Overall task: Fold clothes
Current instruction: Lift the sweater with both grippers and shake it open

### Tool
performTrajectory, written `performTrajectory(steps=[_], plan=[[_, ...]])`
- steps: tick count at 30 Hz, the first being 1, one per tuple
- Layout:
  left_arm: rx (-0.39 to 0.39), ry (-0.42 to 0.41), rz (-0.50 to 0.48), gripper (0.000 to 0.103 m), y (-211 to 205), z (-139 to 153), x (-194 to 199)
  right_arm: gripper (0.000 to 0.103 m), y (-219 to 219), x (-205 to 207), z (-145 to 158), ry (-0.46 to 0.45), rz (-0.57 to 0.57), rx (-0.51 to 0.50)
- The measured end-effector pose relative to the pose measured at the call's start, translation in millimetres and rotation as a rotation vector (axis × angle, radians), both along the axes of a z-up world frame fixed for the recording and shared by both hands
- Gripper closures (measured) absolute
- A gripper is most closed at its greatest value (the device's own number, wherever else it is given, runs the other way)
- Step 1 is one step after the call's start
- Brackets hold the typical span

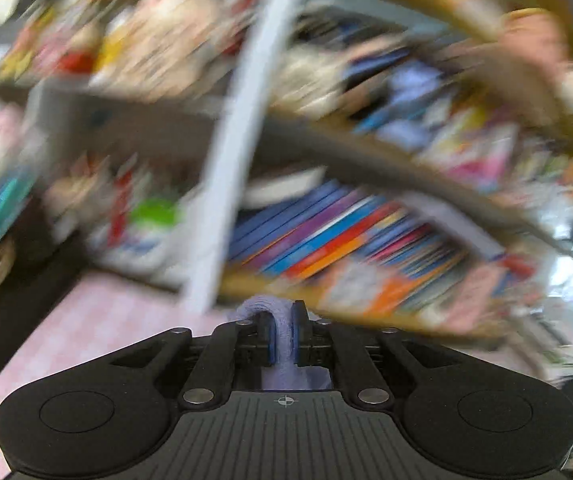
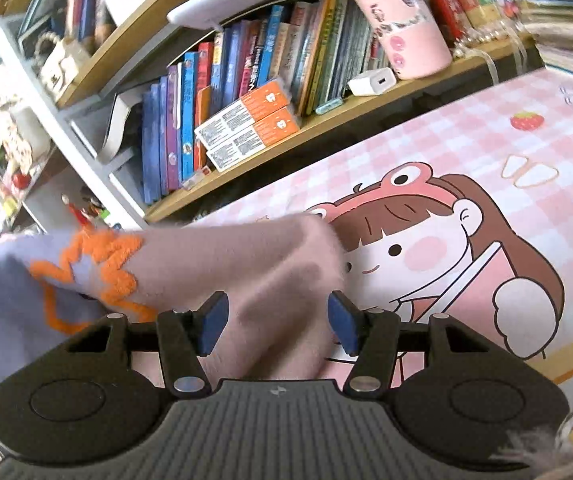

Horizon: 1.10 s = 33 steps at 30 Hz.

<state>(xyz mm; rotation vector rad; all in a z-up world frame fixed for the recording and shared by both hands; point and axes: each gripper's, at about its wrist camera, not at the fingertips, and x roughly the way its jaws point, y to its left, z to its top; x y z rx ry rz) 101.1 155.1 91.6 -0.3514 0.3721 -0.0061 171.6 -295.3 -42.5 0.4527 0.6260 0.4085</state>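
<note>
My left hand-held gripper (image 1: 282, 338) pinches a lavender sweater (image 2: 214, 272) fold, my right hand-held gripper (image 2: 278, 322) gapes around its pinkish cloth at 12 o'clock over the pink surface (image 2: 466, 140); swinging one-handed could drag it crooked.

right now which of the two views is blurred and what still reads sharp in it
Left wrist view: heavy motion smear over the bookshelf, only the left gripper and the lilac cloth it pinches are crisp. Right wrist view: mostly sharp, fisheye-bent shelves, slight blur on the garment.
</note>
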Motion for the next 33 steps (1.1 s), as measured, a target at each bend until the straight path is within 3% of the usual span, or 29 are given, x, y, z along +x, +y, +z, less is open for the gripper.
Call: performTrajectory(steps=[2,3,5,8,10,11,14,16,17,19,20,21,24,27,30,33], plan=[[-0.053,-0.008,0.028,0.086,18.0,-12.7,-11.5,0.049,2.1,1.3,-1.3,0.008,0.005,-0.018],[-0.075,-0.023,0.029,0.077,22.7,-14.8,-19.1,0.048,3.0,1.9,-2.1,0.012,0.008,-0.023],[-0.089,-0.052,0.037,0.065,28.6,-16.9,-34.2,0.047,5.1,2.6,-3.2,0.015,0.02,-0.028],[-0.089,-0.077,0.005,0.056,32.1,-18.8,-50.8,0.047,10.3,2.8,-3.8,0.018,0.037,-0.042],[-0.101,-0.078,-0.01,0.042,31.9,-21.9,-58.2,0.047,14.0,2.9,-3.2,0.019,0.049,-0.048],[-0.091,-0.064,-0.004,0.027,30.9,-25.2,-61.6,0.047,16.5,3.0,-2.8,0.02,0.056,-0.053],[-0.051,-0.007,0.013,0.025,28.3,-42.2,-69.1,0.047,29.2,2.9,0.4,0.023,0.089,-0.092],[-0.064,0.029,-0.024,0.025,26.5,-56.1,-67.6,0.048,40.6,1.3,2.7,0.017,0.119,-0.14],[-0.068,0.054,-0.039,0.026,24.2,-62.8,-64.2,0.052,46.8,0.4,3.8,0.013,0.134,-0.166],[-0.075,0.098,-0.061,0.046,18.7,-75.2,-56.1,0.069,56.9,0.7,5.3,0.006,0.161,-0.208],[-0.093,0.111,-0.067,0.077,17.0,-79.4,-51.2,0.075,59.7,1.9,5.4,0.0,0.174,-0.218],[-0.116,0.123,-0.073,0.087,15.7,-83.0,-45.8,0.086,60.9,3.1,6.2,-0.007,0.184,-0.225],[-0.166,0.075,-0.067,0.094,20.2,-72.5,-42.6,0.092,54.8,5.8,23.0,-0.028,0.183,-0.239],[-0.213,-0.055,-0.075,0.1,26.1,-40.7,-58.6,0.092,35.3,-1.5,72.4,-0.179,0.139,-0.28],[-0.249,-0.15,-0.146,0.099,26.2,-14.7,-82.1,0.092,9.8,-19.1,122.5,-0.334,0.045,-0.375],[-0.184,-0.102,-0.288,0.096,3.4,-12.7,-96.0,0.092,-22.8,-35.8,144.4,-0.364,-0.015,-0.453]])
